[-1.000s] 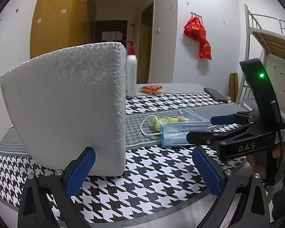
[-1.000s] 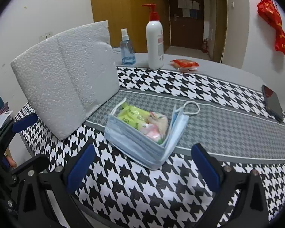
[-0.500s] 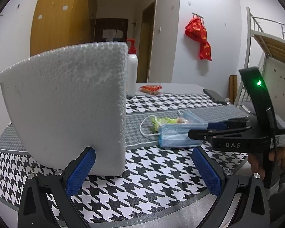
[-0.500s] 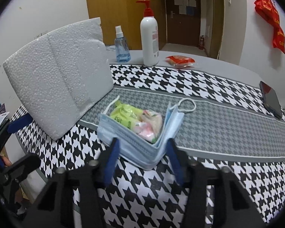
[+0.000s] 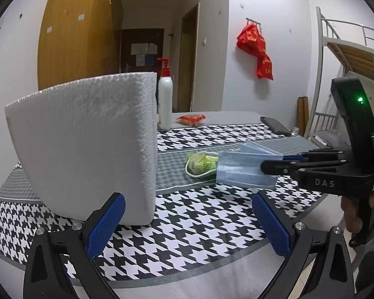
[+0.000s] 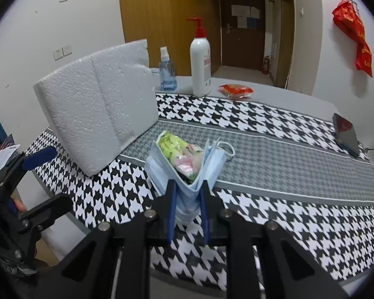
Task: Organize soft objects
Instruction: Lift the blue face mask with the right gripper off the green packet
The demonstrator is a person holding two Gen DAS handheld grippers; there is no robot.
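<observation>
Right tongs point(image 6: 188, 199) clamp the blue face mask point(image 6: 187, 172); left tongs point(image 5: 187, 224) gape wide, empty, near the foam block point(image 5: 87, 144).

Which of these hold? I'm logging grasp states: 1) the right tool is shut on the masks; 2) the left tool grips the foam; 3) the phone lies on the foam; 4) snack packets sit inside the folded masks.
1. True: the right tool pinches the blue face masks.
2. False: the left tool is open, beside the foam block.
3. False: the phone lies on the tablecloth.
4. True: snack packets show between the folds.
</observation>
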